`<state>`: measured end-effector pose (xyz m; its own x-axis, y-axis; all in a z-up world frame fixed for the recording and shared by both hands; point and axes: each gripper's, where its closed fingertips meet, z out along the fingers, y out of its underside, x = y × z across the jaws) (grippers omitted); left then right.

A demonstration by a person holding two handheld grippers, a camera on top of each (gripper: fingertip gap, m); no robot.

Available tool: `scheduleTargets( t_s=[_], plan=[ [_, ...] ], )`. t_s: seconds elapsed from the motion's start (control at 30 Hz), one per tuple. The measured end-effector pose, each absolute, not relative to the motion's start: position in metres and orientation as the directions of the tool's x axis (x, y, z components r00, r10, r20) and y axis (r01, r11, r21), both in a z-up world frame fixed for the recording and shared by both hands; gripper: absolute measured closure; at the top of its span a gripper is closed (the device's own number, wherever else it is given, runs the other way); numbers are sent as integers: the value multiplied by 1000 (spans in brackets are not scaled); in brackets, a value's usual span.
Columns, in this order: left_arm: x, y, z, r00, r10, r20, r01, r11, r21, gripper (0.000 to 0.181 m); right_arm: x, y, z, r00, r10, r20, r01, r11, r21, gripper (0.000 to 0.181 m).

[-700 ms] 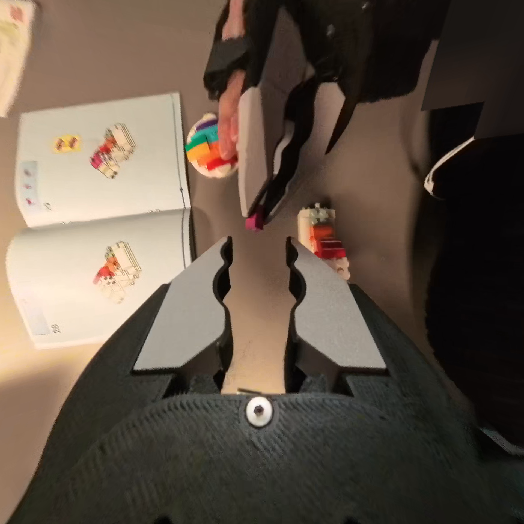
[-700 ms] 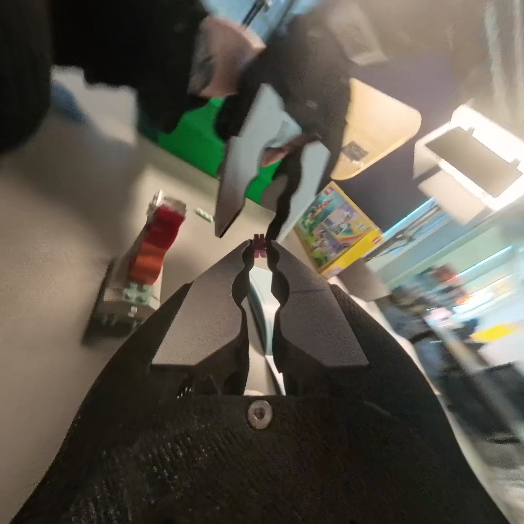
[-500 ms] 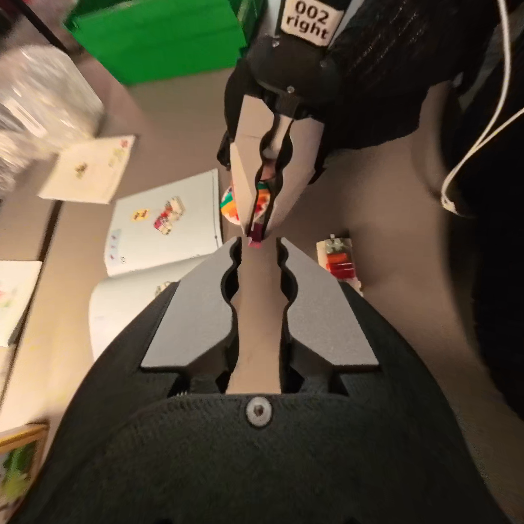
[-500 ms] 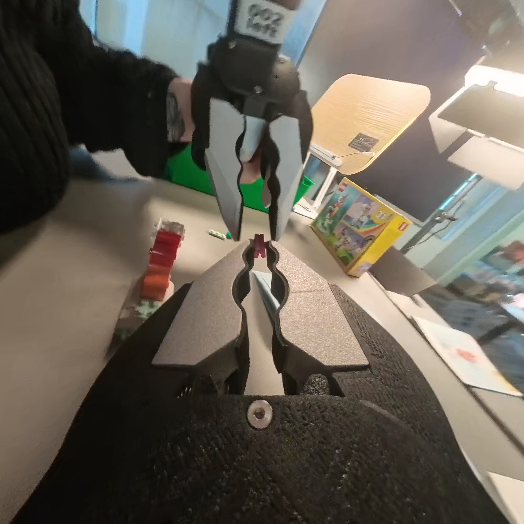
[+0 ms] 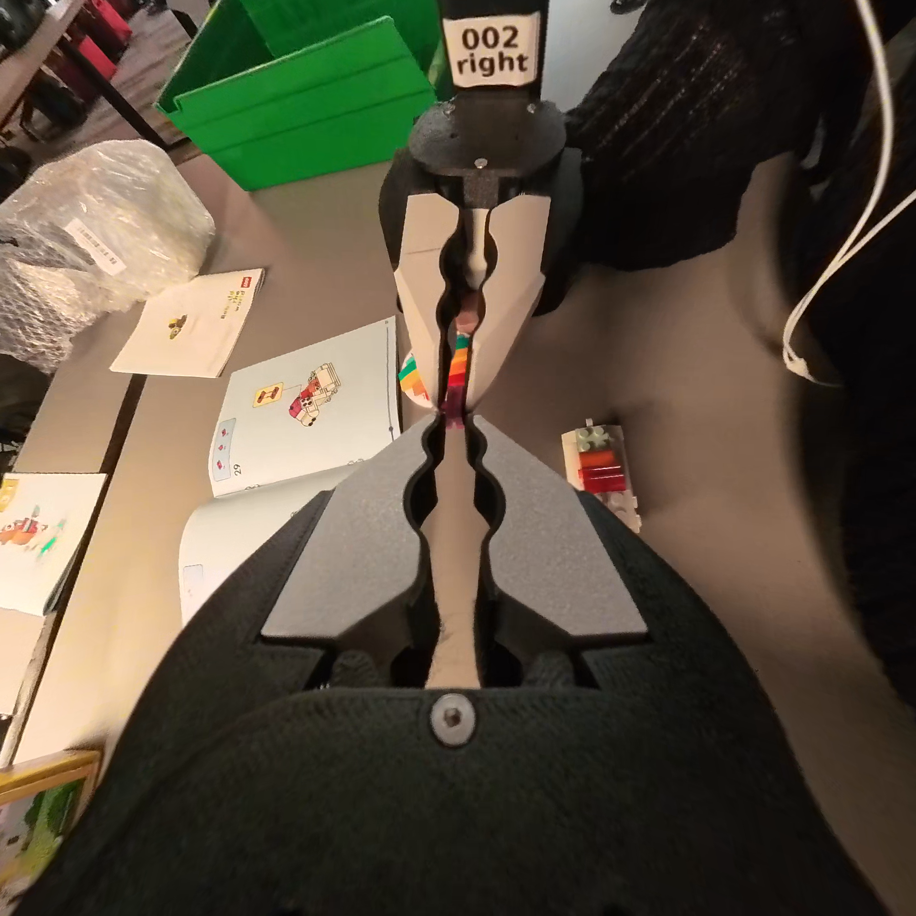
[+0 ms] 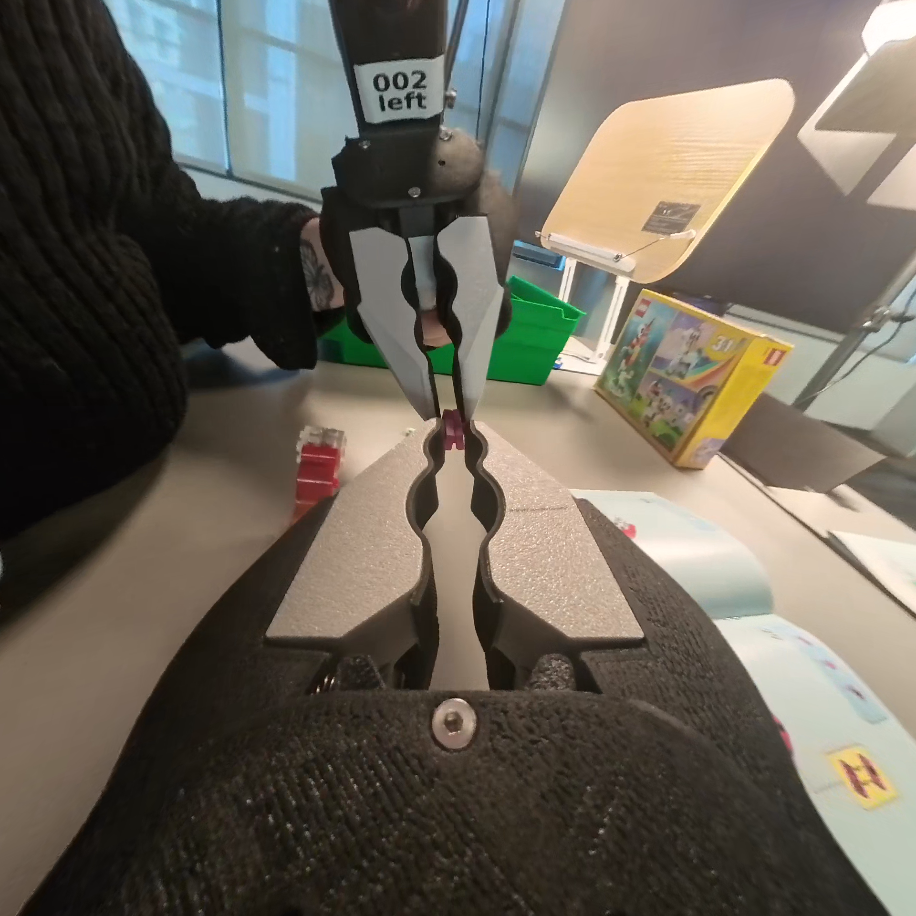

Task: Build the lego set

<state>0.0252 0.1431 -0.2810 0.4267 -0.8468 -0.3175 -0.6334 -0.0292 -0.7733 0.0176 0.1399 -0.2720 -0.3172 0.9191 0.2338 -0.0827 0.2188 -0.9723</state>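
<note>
A small magenta lego piece (image 5: 454, 414) hangs in the air between two grippers that meet tip to tip. My right gripper (image 6: 453, 430) is shut on its near end; the piece (image 6: 452, 433) shows between the tips. My left gripper (image 5: 454, 422) has its jaws closed on the other end. In the right wrist view the left gripper (image 6: 448, 412) comes down from above. In the left wrist view the right gripper (image 5: 455, 402) points toward me. A partial build (image 5: 600, 471) of white, red and orange bricks lies on the grey table, also in the right wrist view (image 6: 319, 461).
An open instruction booklet (image 5: 307, 411) lies left of the grippers, with a rainbow-coloured piece (image 5: 410, 381) beside it. A green bin (image 5: 307, 114), a plastic-wrapped bundle (image 5: 99, 223) and a second booklet (image 5: 193, 322) sit farther back. A yellow lego box (image 6: 694, 381) stands on the right. A black sleeve (image 6: 99, 297) is at the left. The tips of both grippers are at nearly the same place.
The two grippers swung to face each other and came together tip to tip. The left jaws narrowed from open onto the magenta piece that the right gripper holds.
</note>
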Motion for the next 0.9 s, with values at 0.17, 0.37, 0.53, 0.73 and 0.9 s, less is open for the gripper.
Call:
scheduleTargets(
  t_s=[0.17, 0.37, 0.53, 0.73, 0.9],
  plan=[
    [25, 147, -276, 521, -822, -231, -535, -103, -839, 174, 18, 144, -268, -241, 915, 324, -141, 298, -944, 176],
    [28, 144, -274, 573, -804, 159, -264, -365, -893, 157, 22, 144, -259, -55, 812, 580, -214, 558, -802, 174],
    [34, 139, -274, 516, -793, 324, -149, -456, -877, 157, 21, 138, -262, -17, 736, 677, -207, 660, -722, 175],
    [35, 139, -273, 517, -772, 370, -109, -489, -866, 168, 21, 136, -263, 31, 659, 752, -191, 742, -642, 175],
    [34, 138, -272, 503, -761, 411, -90, -518, -850, 172, 21, 134, -263, 37, 649, 760, -189, 751, -633, 175]
  ],
)
